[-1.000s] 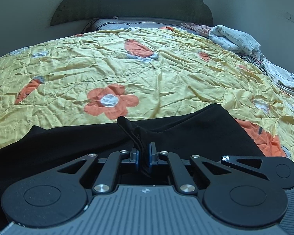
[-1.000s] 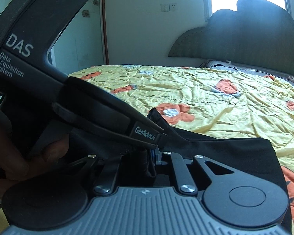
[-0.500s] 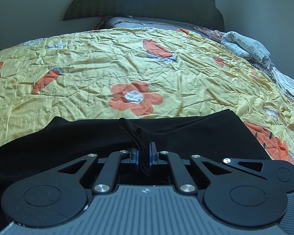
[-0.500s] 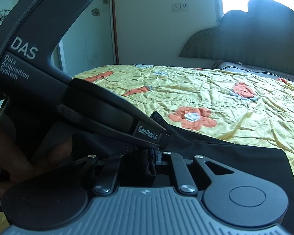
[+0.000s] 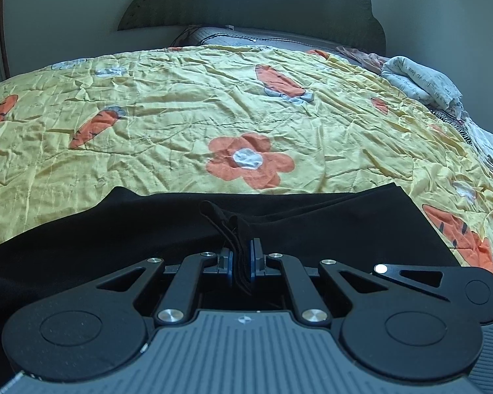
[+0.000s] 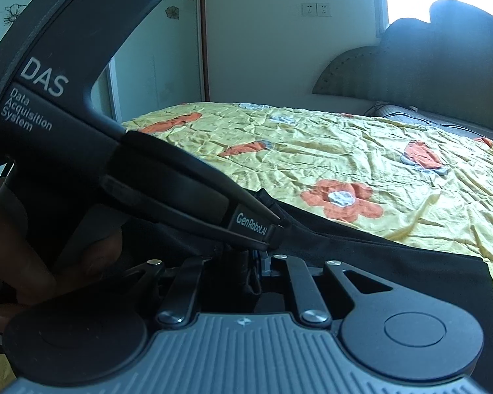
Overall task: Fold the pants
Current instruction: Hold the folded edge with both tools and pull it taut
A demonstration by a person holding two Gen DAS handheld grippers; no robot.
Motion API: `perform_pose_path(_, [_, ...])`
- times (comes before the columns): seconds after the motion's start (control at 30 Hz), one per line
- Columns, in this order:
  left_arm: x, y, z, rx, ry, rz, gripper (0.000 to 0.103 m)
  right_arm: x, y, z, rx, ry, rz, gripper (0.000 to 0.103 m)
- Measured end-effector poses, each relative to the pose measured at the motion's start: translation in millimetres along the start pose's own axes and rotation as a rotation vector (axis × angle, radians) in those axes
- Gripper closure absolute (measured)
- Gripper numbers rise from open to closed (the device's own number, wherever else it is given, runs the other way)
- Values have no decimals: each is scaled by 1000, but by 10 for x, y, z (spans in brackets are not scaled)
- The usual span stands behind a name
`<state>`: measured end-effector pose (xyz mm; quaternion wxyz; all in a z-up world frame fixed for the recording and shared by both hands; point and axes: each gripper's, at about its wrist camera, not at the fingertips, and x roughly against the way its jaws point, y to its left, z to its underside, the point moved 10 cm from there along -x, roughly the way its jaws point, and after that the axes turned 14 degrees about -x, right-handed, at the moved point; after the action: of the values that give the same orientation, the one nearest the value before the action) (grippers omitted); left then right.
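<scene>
The black pants [image 5: 328, 223] lie spread across the near part of a yellow bedspread [image 5: 180, 131] with orange flowers. My left gripper [image 5: 241, 259] is shut on a bunched edge of the pants, and folds of black cloth stick out between its blue pads. In the right wrist view the pants [image 6: 394, 262] stretch to the right. My right gripper [image 6: 251, 266] is shut on black cloth too, right beside the left gripper's body [image 6: 82, 151], which covers the left half of that view. A hand [image 6: 49, 262] holds that device.
A dark headboard [image 5: 246, 3] and pillow stand at the far end of the bed. A pile of light clothes [image 5: 420, 82] lies along the bed's right edge. A wall with sockets [image 6: 315, 10] and a door frame are beyond the bed's left side.
Both grippers have kept hold of the pants and moved together to the left over the bed. The flower pattern has shifted right in both views and the pants' far edge lies flatter.
</scene>
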<state>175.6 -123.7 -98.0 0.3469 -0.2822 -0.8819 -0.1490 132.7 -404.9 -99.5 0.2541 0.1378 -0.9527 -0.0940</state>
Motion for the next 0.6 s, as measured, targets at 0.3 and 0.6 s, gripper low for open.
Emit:
perform_pose_path(0.3, [-35, 51, 50, 31, 9, 16, 95, 32, 28, -43, 18, 22, 7, 91])
perform_pose_path(0.6, [-3, 87, 35, 38, -7, -4, 95, -35, 113, -58, 29, 20, 9, 91])
